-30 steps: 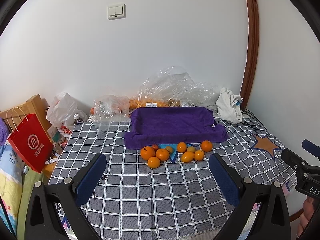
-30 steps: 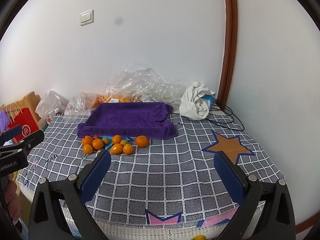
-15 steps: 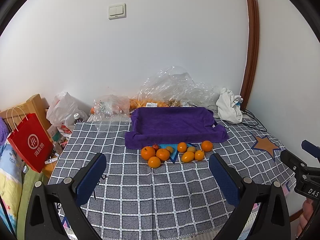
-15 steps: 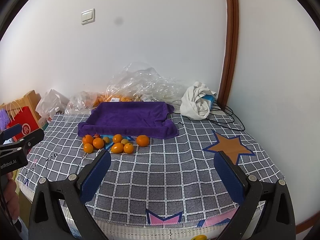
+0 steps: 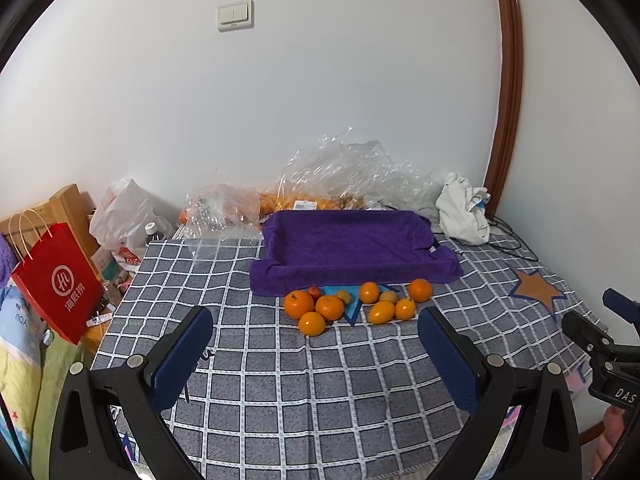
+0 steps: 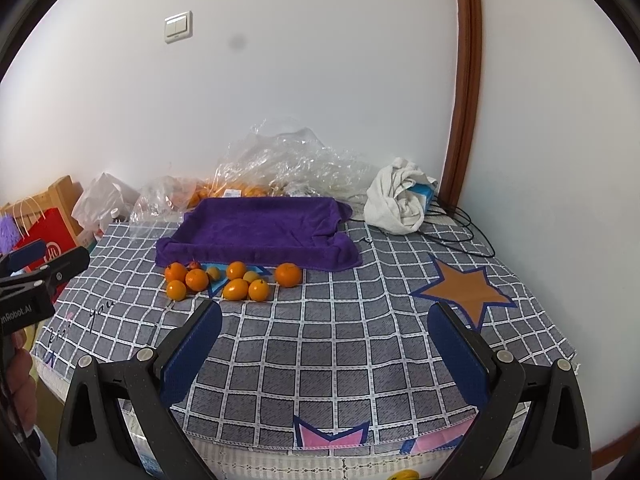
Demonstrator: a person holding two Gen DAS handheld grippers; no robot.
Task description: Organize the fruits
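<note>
I hold my left gripper [image 5: 316, 354] and right gripper [image 6: 326, 350] wide apart, both empty. The oranges [image 5: 356, 306] cluster at twelve o'clock, just before the purple towel-lined tray [image 5: 348, 242].

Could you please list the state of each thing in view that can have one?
Left hand-held gripper: open, holding nothing.
Right hand-held gripper: open, holding nothing.
Purple towel tray: no fruit in it.
Loose fruits: clustered on the checked cloth, in front of the tray.
Clear plastic bag: crumpled, behind the tray.
White cloth: bunched up.
</note>
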